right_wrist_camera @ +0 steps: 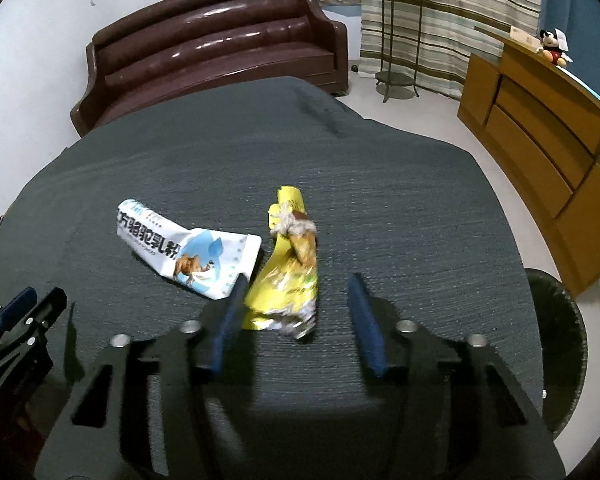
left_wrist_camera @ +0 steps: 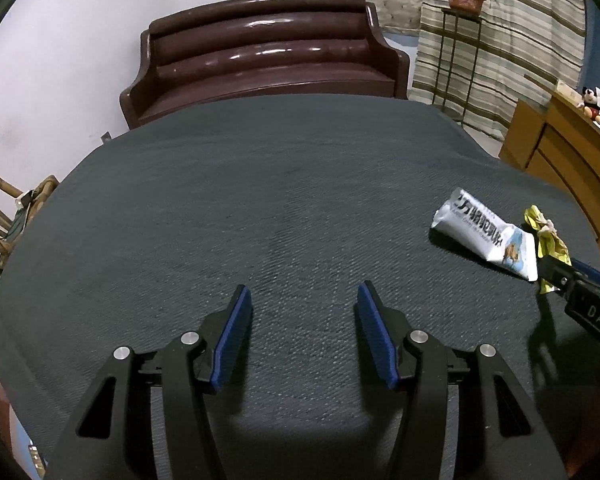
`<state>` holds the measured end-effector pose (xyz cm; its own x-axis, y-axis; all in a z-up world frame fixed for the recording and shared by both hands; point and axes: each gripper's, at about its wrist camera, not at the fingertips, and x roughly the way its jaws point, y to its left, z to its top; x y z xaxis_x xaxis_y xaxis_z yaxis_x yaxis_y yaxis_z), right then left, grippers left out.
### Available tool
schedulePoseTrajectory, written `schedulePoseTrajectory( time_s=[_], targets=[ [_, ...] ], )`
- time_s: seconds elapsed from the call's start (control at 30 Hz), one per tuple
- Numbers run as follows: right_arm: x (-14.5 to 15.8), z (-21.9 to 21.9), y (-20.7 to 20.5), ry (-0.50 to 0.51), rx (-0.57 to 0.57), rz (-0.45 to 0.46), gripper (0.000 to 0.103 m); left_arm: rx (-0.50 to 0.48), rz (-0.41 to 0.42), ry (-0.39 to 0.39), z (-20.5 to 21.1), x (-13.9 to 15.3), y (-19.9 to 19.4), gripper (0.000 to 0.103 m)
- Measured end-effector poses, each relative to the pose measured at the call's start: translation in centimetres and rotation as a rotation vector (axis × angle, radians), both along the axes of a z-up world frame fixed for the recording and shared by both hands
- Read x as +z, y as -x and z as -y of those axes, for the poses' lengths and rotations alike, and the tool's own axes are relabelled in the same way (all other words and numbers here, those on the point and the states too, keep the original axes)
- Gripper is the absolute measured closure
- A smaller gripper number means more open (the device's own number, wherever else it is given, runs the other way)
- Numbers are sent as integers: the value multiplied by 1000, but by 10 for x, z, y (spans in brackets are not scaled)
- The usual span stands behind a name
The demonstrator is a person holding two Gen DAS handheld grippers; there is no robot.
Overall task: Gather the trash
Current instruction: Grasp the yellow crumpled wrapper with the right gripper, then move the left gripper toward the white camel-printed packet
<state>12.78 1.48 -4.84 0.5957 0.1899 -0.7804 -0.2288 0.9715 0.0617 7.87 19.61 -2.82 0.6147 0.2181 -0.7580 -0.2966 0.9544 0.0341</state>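
Note:
A crumpled yellow wrapper point(right_wrist_camera: 288, 276) lies on the dark grey tablecloth point(right_wrist_camera: 400, 220). My right gripper point(right_wrist_camera: 296, 312) is open, its blue pads on either side of the wrapper's near end, the left pad close to it. A white and blue packet with a camel picture point(right_wrist_camera: 188, 250) lies just left of the wrapper. In the left wrist view the packet point(left_wrist_camera: 486, 234) and the wrapper point(left_wrist_camera: 546, 236) are at the far right, with the right gripper point(left_wrist_camera: 556, 276) beside them. My left gripper point(left_wrist_camera: 304, 332) is open and empty over bare cloth.
A dark brown sofa point(left_wrist_camera: 260, 56) stands behind the table. A wooden cabinet point(right_wrist_camera: 540, 128) with a plush toy point(right_wrist_camera: 554, 48) is at the right. A metal plant stand point(right_wrist_camera: 398, 28) is before striped curtains. A round dark bin rim point(right_wrist_camera: 560, 344) sits right of the table.

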Motion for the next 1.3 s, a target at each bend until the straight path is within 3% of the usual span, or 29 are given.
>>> schedulePoseTrajectory(
  time_s=[0.33, 1.3],
  targets=[
    [3, 8, -4, -6, 32, 8, 73, -60, -6, 18, 21, 1, -9, 45],
    [9, 43, -9, -62, 33, 40, 74, -154, -45, 20, 64, -5, -49, 45]
  ],
)
